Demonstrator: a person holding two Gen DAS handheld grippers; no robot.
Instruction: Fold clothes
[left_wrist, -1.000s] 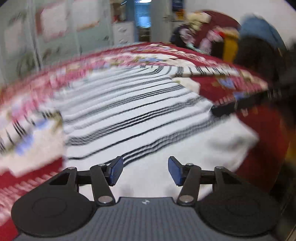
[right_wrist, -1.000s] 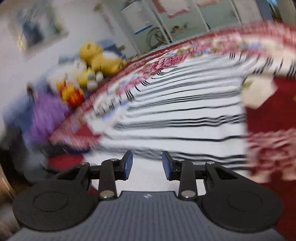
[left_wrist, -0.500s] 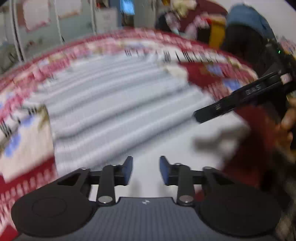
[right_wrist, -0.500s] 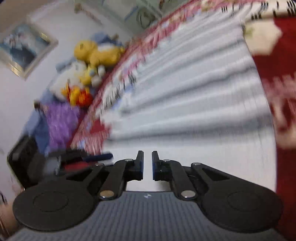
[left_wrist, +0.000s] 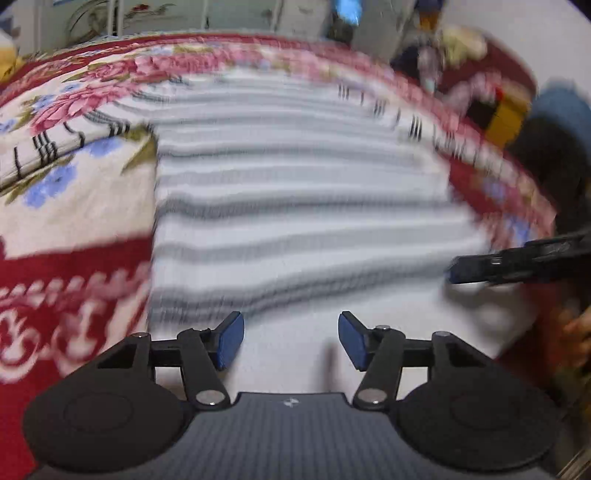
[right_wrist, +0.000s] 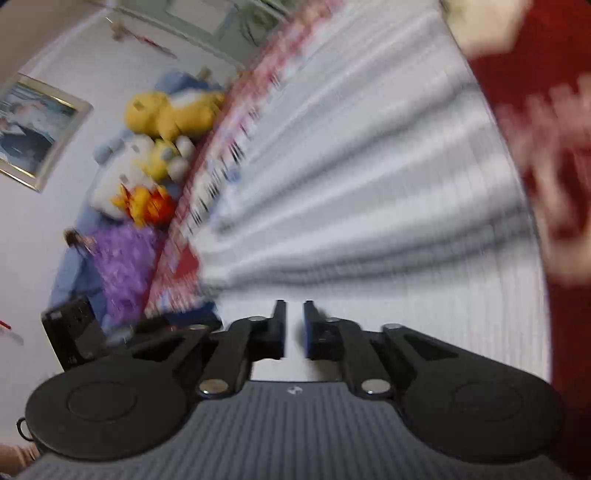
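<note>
While both grippers hang over the near hem of the striped garment, which lies spread flat on the red floral bedspread of a bed, the step in hand looks like taking the near edge to fold it away; the left gripper is spreading its jaws with nothing but white cloth below the gap, and the right gripper is narrow and just easing apart, nothing visibly pinched, though blur hides the tips. To do it well, each should bite the hem at a matching spot, left and right, catching every layer before lifting; the right gripper needs more spread first. Carry both sides at an even pace toward the far edge, so that the stripes stay parallel and no crease drags; far left, the plush toys sit well clear.
</note>
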